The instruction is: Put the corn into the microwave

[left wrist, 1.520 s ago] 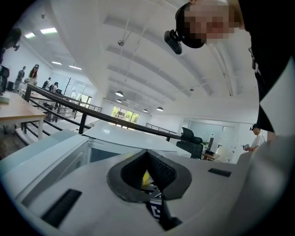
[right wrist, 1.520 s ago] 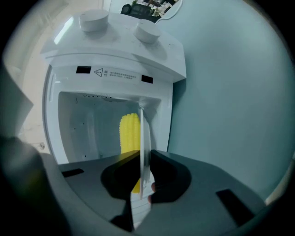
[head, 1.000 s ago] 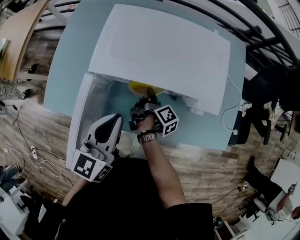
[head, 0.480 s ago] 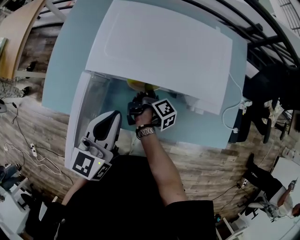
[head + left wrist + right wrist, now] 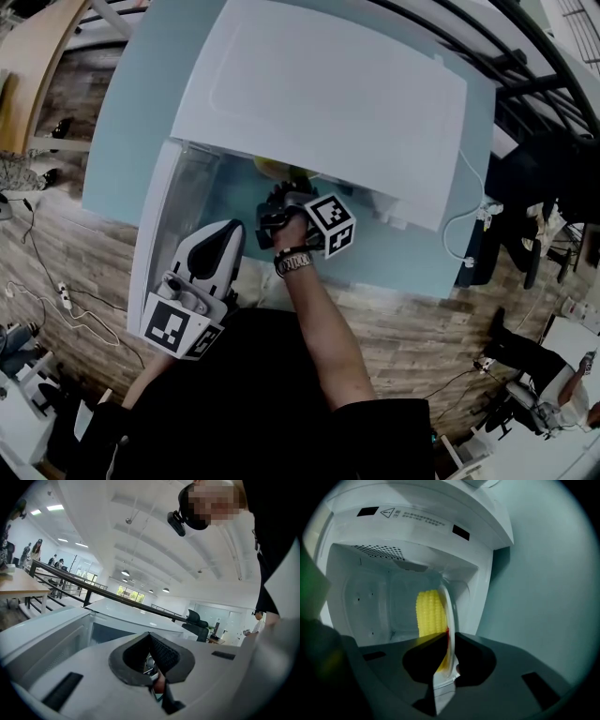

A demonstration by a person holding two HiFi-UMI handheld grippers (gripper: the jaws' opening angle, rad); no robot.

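A white microwave stands on a pale blue table, its door swung open to the left. My right gripper is shut on the edge of a clear packet holding a yellow corn cob. In the right gripper view the corn hangs upright in front of my right gripper, at the mouth of the white microwave cavity. My left gripper stays by the open door with its jaws closed and nothing in them; in its own view the left gripper looks over the door.
A white power cable runs off the table's right edge. Dark office chairs stand to the right. A wooden tabletop is at the far left. Wood floor surrounds the table.
My right gripper has edged the corn slightly farther under the microwave's top edge. The left gripper has stayed put.
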